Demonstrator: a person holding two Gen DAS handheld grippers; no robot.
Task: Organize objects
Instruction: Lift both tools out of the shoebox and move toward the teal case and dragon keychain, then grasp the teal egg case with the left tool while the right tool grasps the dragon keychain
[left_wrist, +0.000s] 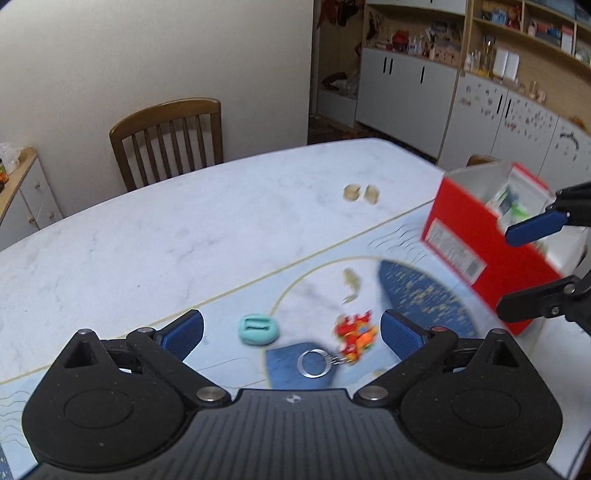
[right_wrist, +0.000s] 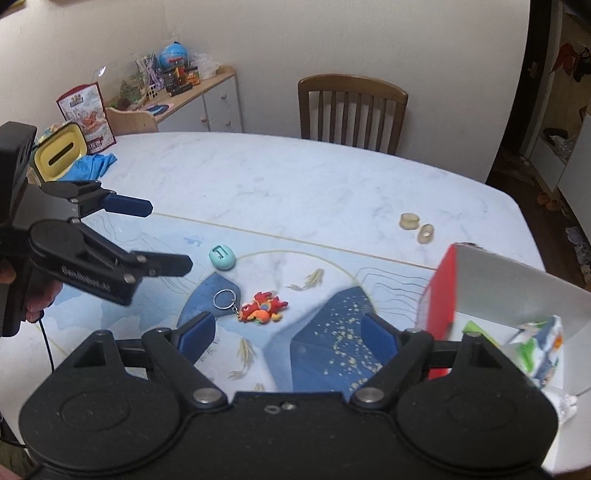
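Note:
A red and orange toy keychain (left_wrist: 354, 338) (right_wrist: 261, 312) with a metal ring (left_wrist: 314, 363) (right_wrist: 224, 299) lies on the blue patterned mat (right_wrist: 332, 325). A teal oval case (left_wrist: 258, 329) (right_wrist: 221, 257) lies to its left. A red box (left_wrist: 480, 240) (right_wrist: 439, 299) with white inside holds green and white packets (right_wrist: 539, 350). My left gripper (left_wrist: 291, 330) (right_wrist: 171, 236) is open and empty above the mat, with the keychain and case between its fingers. My right gripper (right_wrist: 288, 334) (left_wrist: 517, 273) is open and empty next to the red box.
Two small beige rings (left_wrist: 360, 194) (right_wrist: 417, 227) lie on the white marble table (right_wrist: 295, 184). A wooden chair (left_wrist: 168, 140) (right_wrist: 351, 110) stands behind the table. A yellow box (right_wrist: 61, 155) and blue cloth (right_wrist: 94, 164) sit at the table's far left corner.

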